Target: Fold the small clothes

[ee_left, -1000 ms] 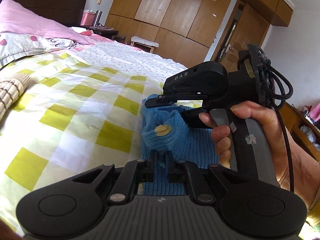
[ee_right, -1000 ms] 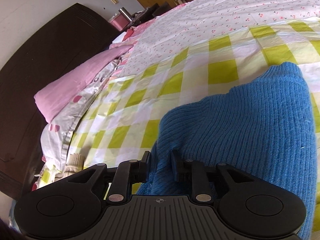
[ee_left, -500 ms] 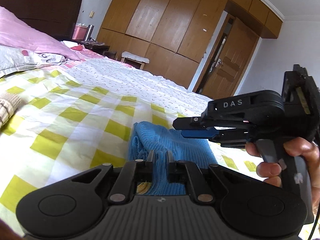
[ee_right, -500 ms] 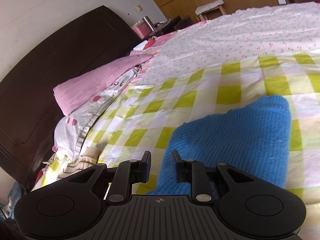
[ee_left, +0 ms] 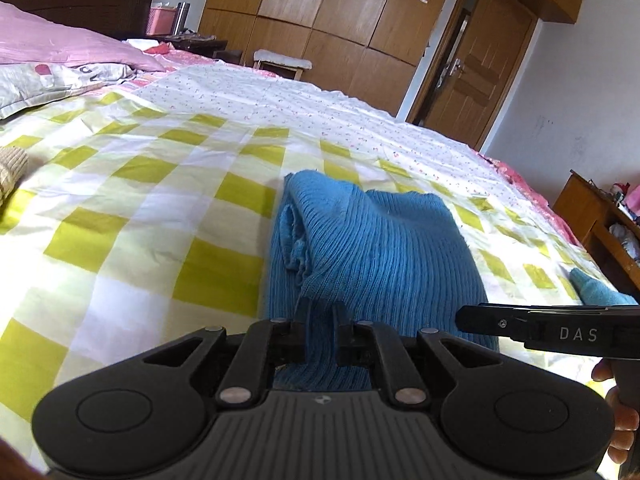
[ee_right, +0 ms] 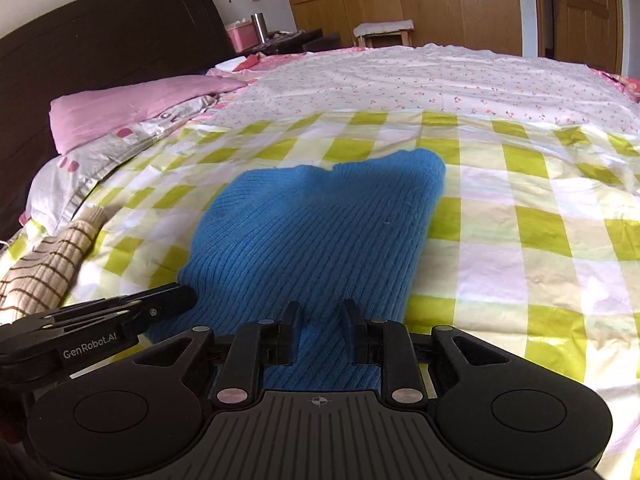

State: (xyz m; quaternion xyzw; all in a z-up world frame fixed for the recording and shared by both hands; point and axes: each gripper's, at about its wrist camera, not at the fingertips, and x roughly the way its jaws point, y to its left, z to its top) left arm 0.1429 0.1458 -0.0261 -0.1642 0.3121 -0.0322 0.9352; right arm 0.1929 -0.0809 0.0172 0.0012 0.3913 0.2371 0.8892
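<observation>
Blue knit sweater (ee_left: 376,248) lying folded on bed w/ yellow-green checked sheet (ee_left: 120,216), near edge closest to both cams, far end toward floral sheet (ee_left: 304,108). Seen again in right wrist view (ee_right: 316,232), roughly mid-bed, ribbed knit running away from cam.

Left tool (ee_left: 322,320): jaws nearly pressed together, pinching a raised corner of the sweater's near-left edge; fabric pulled up into a small peak betw. the fingers (ee_left: 298,330). Loose bunched folds of knit just beyond, on sweater's left side. Also visible in right wrist view (ee_right: 176,298), coming in from lower left, tip at sweater's near-left corner.

Right tool (ee_right: 320,312): jaws narrow, w/ blue knit filling the gap betw. the fingertips (ee_right: 294,312); pinching sweater's near edge, right of the left tool's grip. In left wrist view, same tool (ee_left: 464,318) enters from right edge, tip just over sweater's near-right part; holder's hand (ee_left: 622,416) around the grip at lower right.

Both tools side by side on same near hem, close but apart.

Striped beige knit (ee_right: 44,264) on bed, well left of sweater, not touching. Pink pillow (ee_right: 132,100) at dark headboard (ee_right: 104,28). Teal cloth bit (ee_left: 600,288) at right bed edge, apart from sweater. Wooden wardrobe (ee_left: 340,12) behind bed.
</observation>
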